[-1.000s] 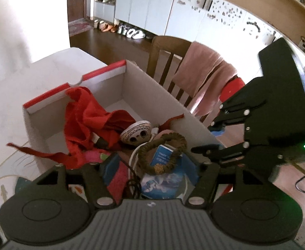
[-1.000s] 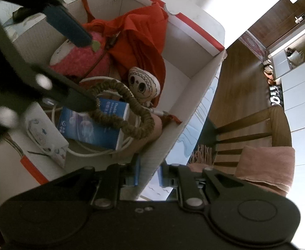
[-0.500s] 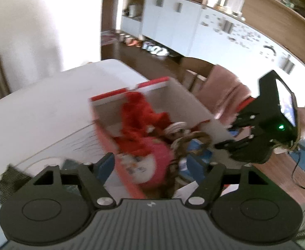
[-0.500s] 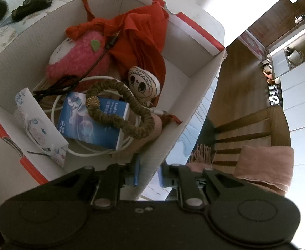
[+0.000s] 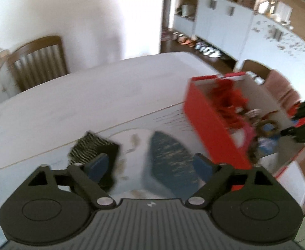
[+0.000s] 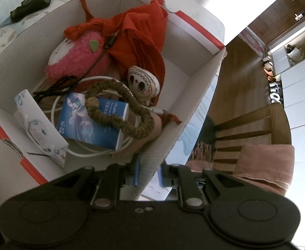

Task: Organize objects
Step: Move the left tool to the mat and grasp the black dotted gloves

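Right tongs [image 6: 149,171] clamped on the near wall of the red-and-white box [image 6: 196,91], pads either side of the cardboard. Box sitting at the bench [image 5: 79,104] edge, next to a chair. Inside: pink plush [image 6: 77,62], red cloth [image 6: 140,39], brown braided ring [image 6: 119,108] atop a blue packet [image 6: 94,123]. Left tongs [image 5: 151,166] spread wide, holding nothing, above a dark blue patterned item [image 5: 171,162]; striped black cloth [image 5: 90,150] just beside.

My claws' pads [image 6: 137,171] are blue. At centre frame I see a white cardboard box with red rim [image 6: 196,26], orange-red crumpled cloth [image 6: 140,33], fuzzy pink plush toy [image 6: 77,59], olive-brown braided ring [image 6: 121,112], blue-and-white printed carton [image 6: 90,123]; upper left, black-striped dark fabric piece [image 6: 30,3].
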Demonstrator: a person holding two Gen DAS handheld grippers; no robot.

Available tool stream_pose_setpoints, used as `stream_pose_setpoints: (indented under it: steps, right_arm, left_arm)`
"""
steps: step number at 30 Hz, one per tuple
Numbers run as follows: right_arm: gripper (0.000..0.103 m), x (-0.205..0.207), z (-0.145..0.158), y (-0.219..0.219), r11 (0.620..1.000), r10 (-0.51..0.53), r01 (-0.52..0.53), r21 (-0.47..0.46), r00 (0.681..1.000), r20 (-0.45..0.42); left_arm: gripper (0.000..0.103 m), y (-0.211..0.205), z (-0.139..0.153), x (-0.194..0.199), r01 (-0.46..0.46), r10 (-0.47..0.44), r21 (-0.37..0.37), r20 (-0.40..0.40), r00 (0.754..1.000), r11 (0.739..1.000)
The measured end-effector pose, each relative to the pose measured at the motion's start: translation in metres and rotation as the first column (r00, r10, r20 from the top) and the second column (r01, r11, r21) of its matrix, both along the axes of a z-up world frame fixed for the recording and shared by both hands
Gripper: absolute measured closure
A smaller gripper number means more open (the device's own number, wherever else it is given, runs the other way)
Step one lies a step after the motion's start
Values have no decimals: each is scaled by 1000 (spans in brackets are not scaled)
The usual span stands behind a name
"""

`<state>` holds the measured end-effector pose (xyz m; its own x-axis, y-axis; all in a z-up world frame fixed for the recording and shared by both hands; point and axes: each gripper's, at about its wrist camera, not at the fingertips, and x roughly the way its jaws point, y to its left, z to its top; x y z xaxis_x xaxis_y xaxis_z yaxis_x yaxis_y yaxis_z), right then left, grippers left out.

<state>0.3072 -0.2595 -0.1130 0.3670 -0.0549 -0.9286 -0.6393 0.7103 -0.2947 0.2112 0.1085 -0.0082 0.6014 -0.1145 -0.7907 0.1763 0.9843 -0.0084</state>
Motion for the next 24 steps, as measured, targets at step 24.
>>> stream_pose_setpoints:
  steps: [24]
  right_arm:
    - [87,9,-1,6,998,-64,63,-20,998,-26]
  left_arm:
    - [5,48,-116,88,-81,89,74,-106,990,994]
